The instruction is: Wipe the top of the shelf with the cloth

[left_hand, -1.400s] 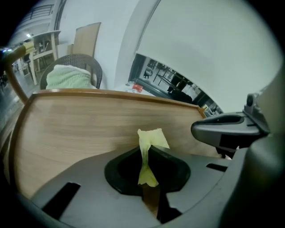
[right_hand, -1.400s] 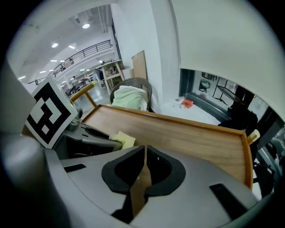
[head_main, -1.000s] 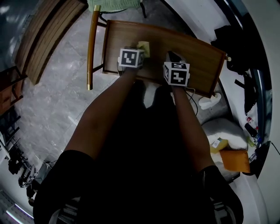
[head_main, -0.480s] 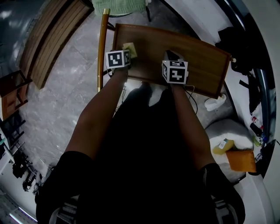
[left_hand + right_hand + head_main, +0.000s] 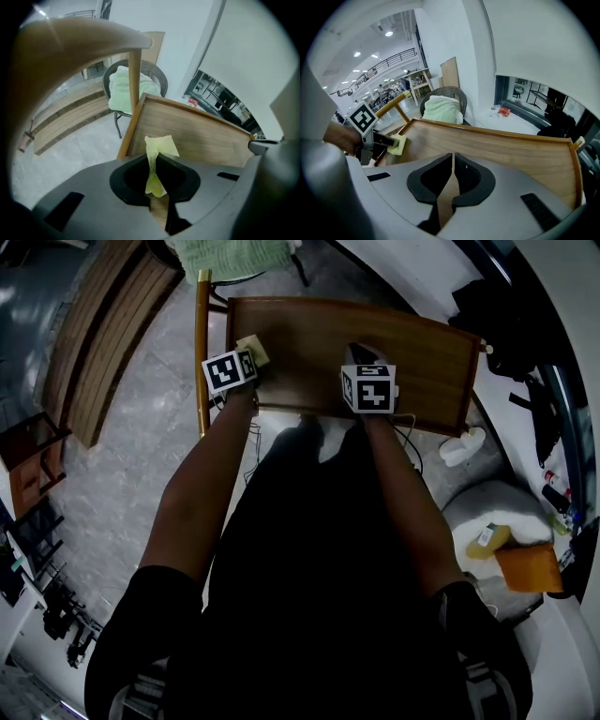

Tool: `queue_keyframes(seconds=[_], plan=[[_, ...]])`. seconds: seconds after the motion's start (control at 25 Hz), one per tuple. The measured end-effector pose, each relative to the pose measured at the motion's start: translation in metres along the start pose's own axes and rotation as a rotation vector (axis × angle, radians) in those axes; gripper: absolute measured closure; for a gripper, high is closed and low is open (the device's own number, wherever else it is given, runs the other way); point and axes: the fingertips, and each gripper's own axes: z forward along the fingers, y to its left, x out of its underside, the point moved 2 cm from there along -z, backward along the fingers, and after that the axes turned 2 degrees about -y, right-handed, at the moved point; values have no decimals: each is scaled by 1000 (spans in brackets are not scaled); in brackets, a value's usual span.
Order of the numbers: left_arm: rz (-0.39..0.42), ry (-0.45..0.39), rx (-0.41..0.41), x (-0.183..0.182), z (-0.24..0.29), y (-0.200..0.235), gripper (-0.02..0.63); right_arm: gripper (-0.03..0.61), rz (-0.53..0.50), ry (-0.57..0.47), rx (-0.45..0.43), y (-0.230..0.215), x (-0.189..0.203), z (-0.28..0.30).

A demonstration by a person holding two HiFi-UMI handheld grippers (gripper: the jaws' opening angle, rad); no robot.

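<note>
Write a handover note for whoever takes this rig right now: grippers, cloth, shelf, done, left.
Left gripper: shut on the yellow cloth, at the left end of the shelf top.
Right gripper: shut, empty, over the front middle of the shelf top.
Done: cloth is gripped and at the shelf; nothing shows which part has been wiped.
Left: probably sweep the cloth rightward across the whole top.

Yellow cloth [image 5: 159,145] between the left tool's [image 5: 153,163] closed jaws, just above the wooden shelf top [image 5: 201,136]
</note>
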Motion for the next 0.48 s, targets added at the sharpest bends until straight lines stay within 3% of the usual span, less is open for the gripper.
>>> queue_keyframes(seconds=[0.12,0.24,0.36,0.48], plan=[[-2,-5,-38,-2,-2,0,578,548,21,-8,19,-26,4,-13],[18,-26,-17,-3,1,-25,578,548,59,-16,48,-66,11,-31],[70,-31,34,-1,6,-79,578,547,95,-26,93,-111,21,-54],[152,-18,141,10,15,-163,578,548,129,-32,140,-157,36,-78]])
